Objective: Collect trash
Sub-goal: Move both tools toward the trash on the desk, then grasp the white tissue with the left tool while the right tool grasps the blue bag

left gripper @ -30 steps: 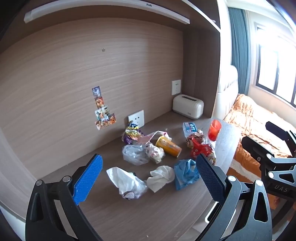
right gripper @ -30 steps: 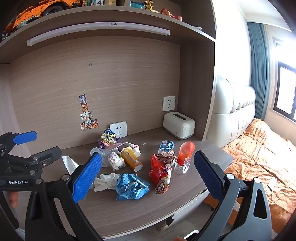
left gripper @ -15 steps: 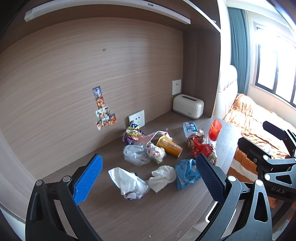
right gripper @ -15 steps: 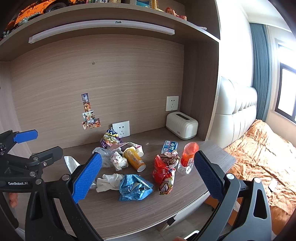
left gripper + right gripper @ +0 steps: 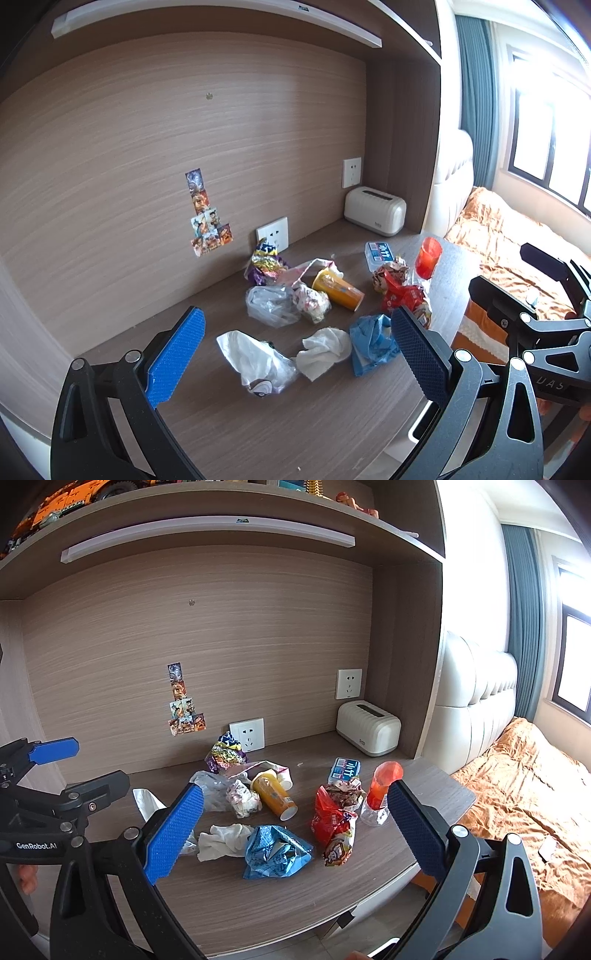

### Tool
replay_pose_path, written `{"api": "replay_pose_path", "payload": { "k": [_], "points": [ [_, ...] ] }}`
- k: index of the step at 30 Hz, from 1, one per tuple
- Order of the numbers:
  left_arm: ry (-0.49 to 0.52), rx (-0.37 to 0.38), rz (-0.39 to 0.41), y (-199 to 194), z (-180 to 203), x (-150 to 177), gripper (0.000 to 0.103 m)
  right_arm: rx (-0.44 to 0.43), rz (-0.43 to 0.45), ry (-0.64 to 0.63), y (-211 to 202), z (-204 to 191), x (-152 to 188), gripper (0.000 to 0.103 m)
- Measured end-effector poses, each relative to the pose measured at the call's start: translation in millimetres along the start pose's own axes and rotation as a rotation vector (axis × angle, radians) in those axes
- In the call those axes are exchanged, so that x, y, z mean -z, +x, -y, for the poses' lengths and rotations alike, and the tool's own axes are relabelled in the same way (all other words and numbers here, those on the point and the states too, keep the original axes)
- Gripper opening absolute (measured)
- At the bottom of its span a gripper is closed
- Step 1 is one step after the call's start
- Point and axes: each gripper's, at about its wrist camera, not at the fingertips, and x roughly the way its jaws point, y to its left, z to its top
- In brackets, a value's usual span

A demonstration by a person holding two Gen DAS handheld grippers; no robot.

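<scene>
Trash lies scattered on the wooden desk (image 5: 258,424) (image 5: 258,897). There is a crumpled blue wrapper (image 5: 371,341) (image 5: 275,851), a white tissue (image 5: 325,350) (image 5: 223,840), a clear plastic bag (image 5: 271,304), a white bag (image 5: 255,363), a yellow cup (image 5: 338,290) (image 5: 275,797) on its side, a red snack bag (image 5: 400,295) (image 5: 334,825) and an orange bottle (image 5: 428,253) (image 5: 380,790). My left gripper (image 5: 295,350) hangs open above the near desk, short of the tissue. My right gripper (image 5: 293,830) is open too, held in front of the blue wrapper. Neither holds anything.
A white toaster-like box (image 5: 375,210) (image 5: 367,727) stands at the back right corner under a wall socket (image 5: 349,683). A blue-white packet (image 5: 343,770) lies behind the red bag. A bed with an orange cover (image 5: 524,775) is to the right. Shelves with toys run overhead.
Both grippers drifted slightly, so the trash pile sits a little further right in the right wrist view. Nothing was taken hold of; both stay open.
</scene>
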Motion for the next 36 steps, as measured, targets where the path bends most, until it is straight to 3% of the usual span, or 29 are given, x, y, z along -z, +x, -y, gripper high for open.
{"api": "replay_pose_path", "payload": {
  "k": [21,36],
  "points": [
    [-0.012,0.005,-0.009,-2.7,-4.1,7.5,0.098,-0.002,-0.018,-0.005,2.7,-8.1,0.8,0.099],
    [-0.048,-0.015,-0.098,36.3,-31.0,22.9,0.098,-0.017,-0.098,-0.019,38.8,-23.5,17.7,0.099]
  ]
}}
